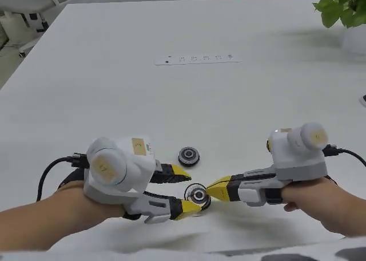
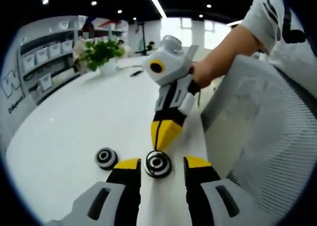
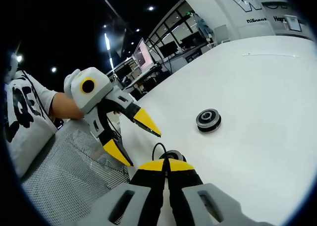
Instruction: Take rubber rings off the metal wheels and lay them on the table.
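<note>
Though thin, looped black rubber ring [image 3: 157,144]

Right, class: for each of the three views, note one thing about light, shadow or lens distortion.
Head view: even, bright light on the white table, faint shadows under the left gripper and right gripper. Left gripper view: fisheye bends the table edge; the far windows blow out white. Right gripper view: same curving, dark ceiling with glaring lights, the metal wheel sharp.

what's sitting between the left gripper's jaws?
A metal wheel, flat on the table. The shut jaws of the right gripper cover its far edge, so whether they pinch the rubber ring is hidden.
</note>
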